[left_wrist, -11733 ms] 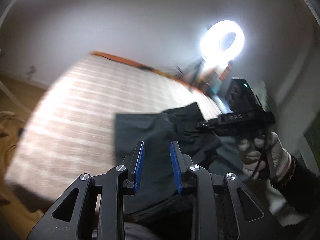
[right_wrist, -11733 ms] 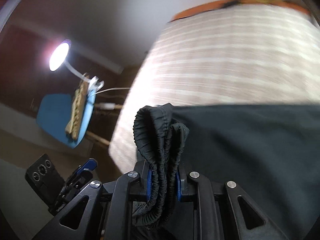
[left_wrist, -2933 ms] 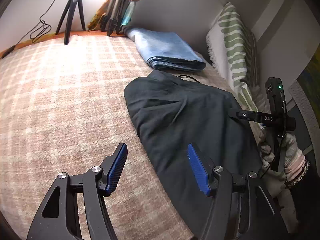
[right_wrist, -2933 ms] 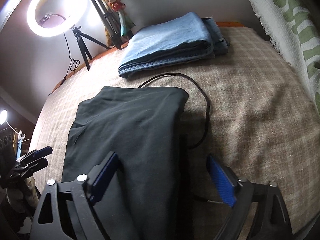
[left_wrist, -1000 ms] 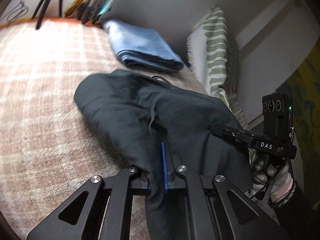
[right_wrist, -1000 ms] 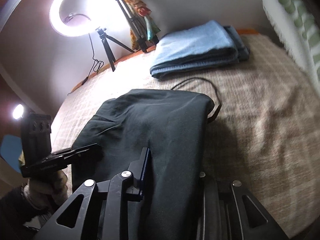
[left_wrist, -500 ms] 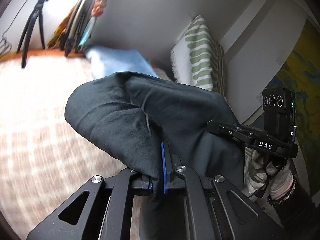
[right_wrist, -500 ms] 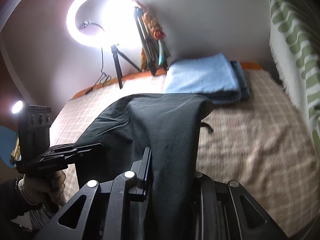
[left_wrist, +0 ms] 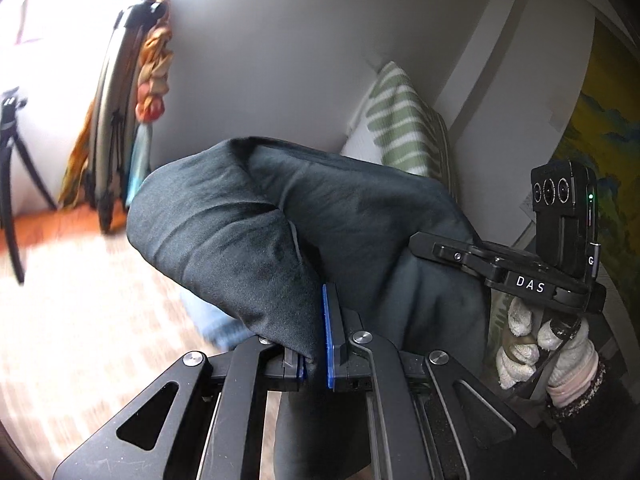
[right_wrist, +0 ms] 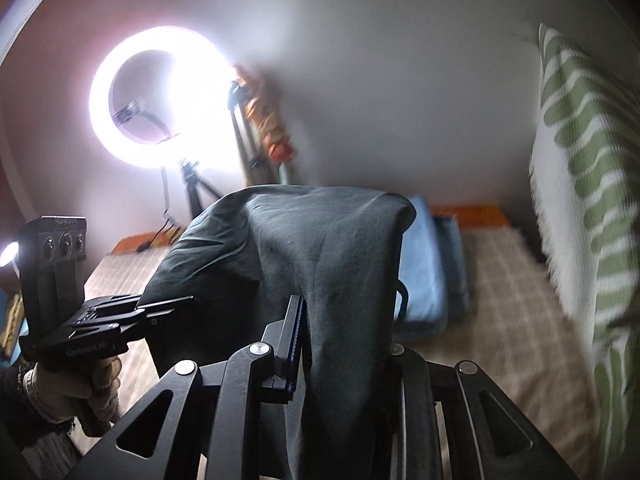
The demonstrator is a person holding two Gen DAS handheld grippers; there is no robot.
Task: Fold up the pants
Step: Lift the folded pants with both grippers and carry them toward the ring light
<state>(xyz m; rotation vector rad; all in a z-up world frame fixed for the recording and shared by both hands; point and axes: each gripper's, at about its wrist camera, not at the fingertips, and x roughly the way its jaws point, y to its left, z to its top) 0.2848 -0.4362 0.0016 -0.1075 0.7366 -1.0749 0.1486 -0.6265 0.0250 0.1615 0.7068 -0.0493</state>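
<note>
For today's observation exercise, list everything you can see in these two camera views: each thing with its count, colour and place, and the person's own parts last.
Pants: one, dark grey, lifted above the bed, clamped at both near edges.
Folded jeans: one stack, light blue, on the bed behind the pants.
Blanket: one, beige checked, covering the bed.
Pillow: one, white with green stripes, at the bed's right side.
Ring light: one, white, lit, by the far wall.
Tripods: a folded bundle, dark, leaning on the wall.
Left hand-held gripper: one, black with blue pads, shut on the pants.
Right hand-held gripper: one, same colours, shut on the pants.
Gloved hands: two, white.
</note>
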